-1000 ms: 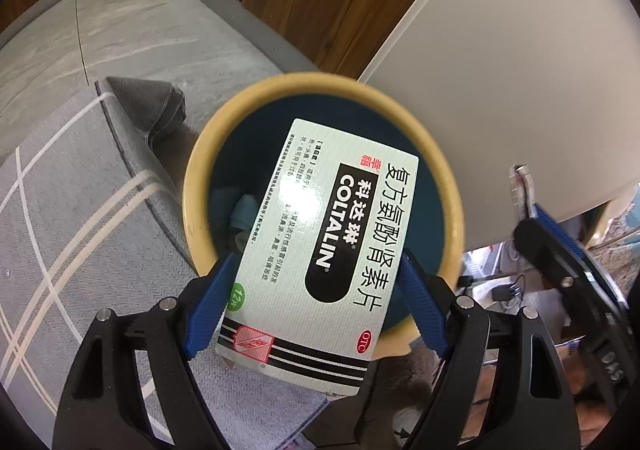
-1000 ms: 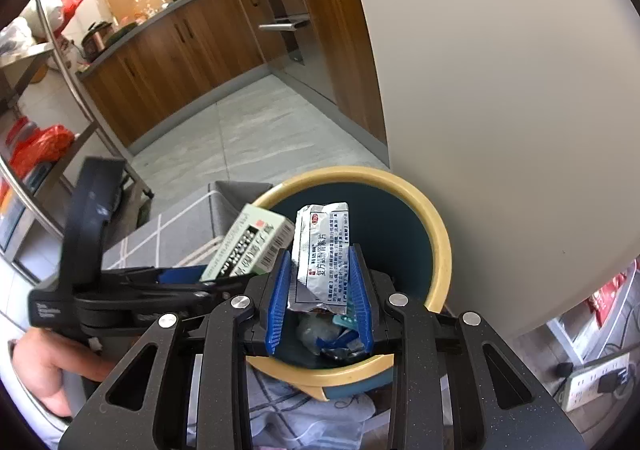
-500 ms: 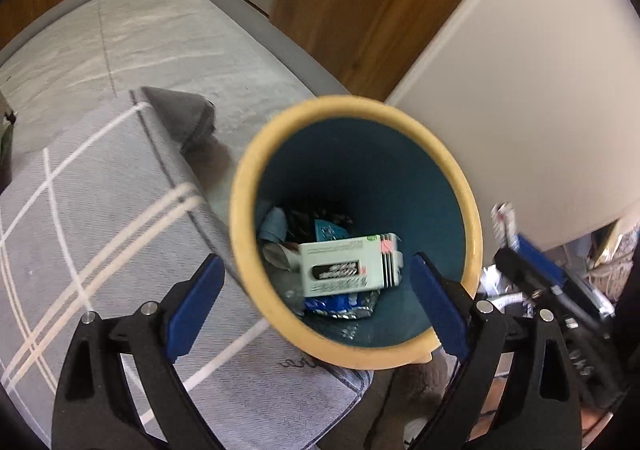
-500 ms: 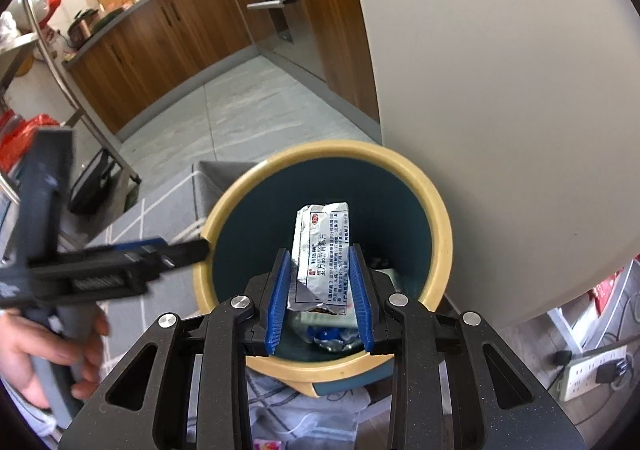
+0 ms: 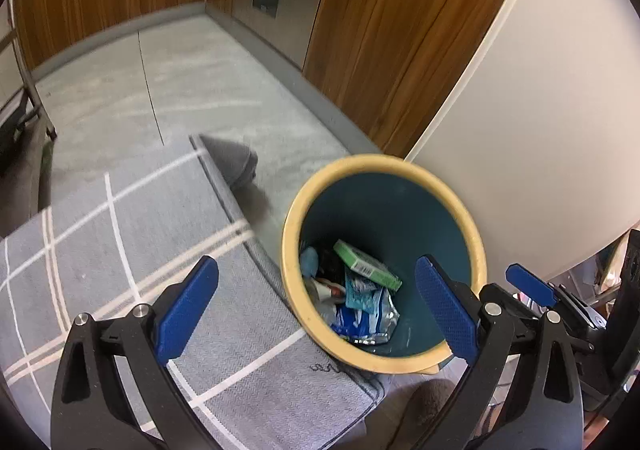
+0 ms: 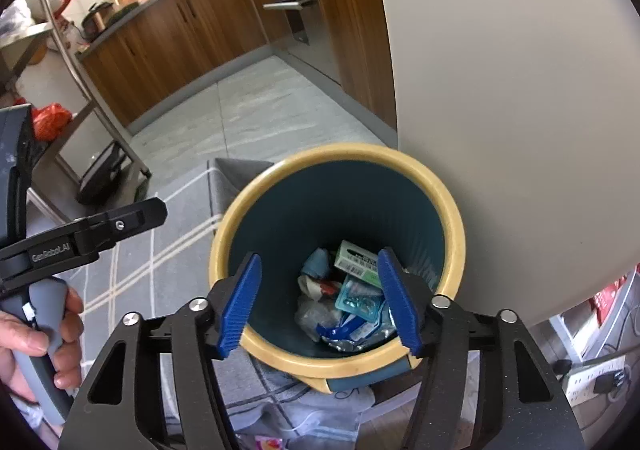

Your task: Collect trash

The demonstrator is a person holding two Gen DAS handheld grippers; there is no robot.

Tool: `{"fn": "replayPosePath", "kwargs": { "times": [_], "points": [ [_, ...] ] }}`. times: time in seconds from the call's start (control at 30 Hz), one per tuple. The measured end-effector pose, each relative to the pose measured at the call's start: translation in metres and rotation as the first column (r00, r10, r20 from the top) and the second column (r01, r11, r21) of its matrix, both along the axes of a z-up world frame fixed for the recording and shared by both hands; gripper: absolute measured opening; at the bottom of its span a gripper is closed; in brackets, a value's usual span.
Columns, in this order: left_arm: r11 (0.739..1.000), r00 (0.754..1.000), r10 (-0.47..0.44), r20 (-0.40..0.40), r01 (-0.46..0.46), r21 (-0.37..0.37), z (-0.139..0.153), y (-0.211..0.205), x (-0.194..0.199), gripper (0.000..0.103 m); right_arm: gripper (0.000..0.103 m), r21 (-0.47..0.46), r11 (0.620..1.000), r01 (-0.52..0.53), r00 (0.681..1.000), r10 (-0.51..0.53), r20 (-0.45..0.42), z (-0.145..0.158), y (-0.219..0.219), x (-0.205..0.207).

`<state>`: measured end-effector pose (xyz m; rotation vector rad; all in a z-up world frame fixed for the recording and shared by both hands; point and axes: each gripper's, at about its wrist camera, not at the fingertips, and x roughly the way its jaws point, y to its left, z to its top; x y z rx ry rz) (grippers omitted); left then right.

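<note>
A round bin with a yellow rim (image 5: 292,226) (image 6: 452,217) and dark teal inside stands against a white wall. In it lie a green and white medicine box (image 5: 366,266) (image 6: 356,258), a teal blister pack (image 6: 358,300), a blue and silver foil packet (image 5: 366,320) and other scraps. My left gripper (image 5: 316,306) is open and empty, above the bin's left side. My right gripper (image 6: 320,302) is open and empty, right over the bin's mouth. The right gripper's blue tip shows in the left wrist view (image 5: 528,284).
A grey cloth with white stripes (image 5: 120,250) (image 6: 160,250) lies left of the bin, over a surface edge. The grey tiled floor (image 5: 180,81) runs back to wooden cabinets (image 5: 360,9). A metal rack (image 6: 80,81) stands at the left. A power strip (image 6: 592,378) lies at the lower right.
My left gripper opened and dropped the medicine box into the bin, then drew back to the left. My right gripper opened and its foil packet fell into the bin.
</note>
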<state>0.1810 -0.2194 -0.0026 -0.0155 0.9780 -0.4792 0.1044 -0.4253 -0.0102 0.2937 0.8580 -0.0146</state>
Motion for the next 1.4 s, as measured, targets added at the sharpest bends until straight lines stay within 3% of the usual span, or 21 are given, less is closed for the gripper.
{"fn": "replayPosePath", "kwargs": {
  "times": [0.17,0.37,0.83,1.4],
  "points": [
    [1.000,0.997,-0.006,0.082,0.009,-0.028,0.020,0.001,-0.020,0.097,0.079,0.002,1.000,0.004,0.999,-0.005,0.048,0.014,-0.004,-0.016],
    [1.000,0.983,-0.005,0.184,0.001,0.019,0.038,0.004,-0.054,0.097,0.092,-0.021,0.999,0.027,0.993,-0.024,0.118,0.030,-0.007,-0.048],
    [0.997,0.955,0.050,0.292,-0.066,0.046,0.056,0.016,-0.121,0.097,0.096,-0.100,0.994,0.051,0.967,-0.025,0.253,0.052,-0.015,-0.122],
    [1.000,0.961,0.021,0.276,-0.024,0.009,0.051,-0.001,-0.178,0.097,0.098,-0.097,0.995,0.038,0.949,-0.005,0.316,0.059,-0.024,-0.160]
  ]
}}
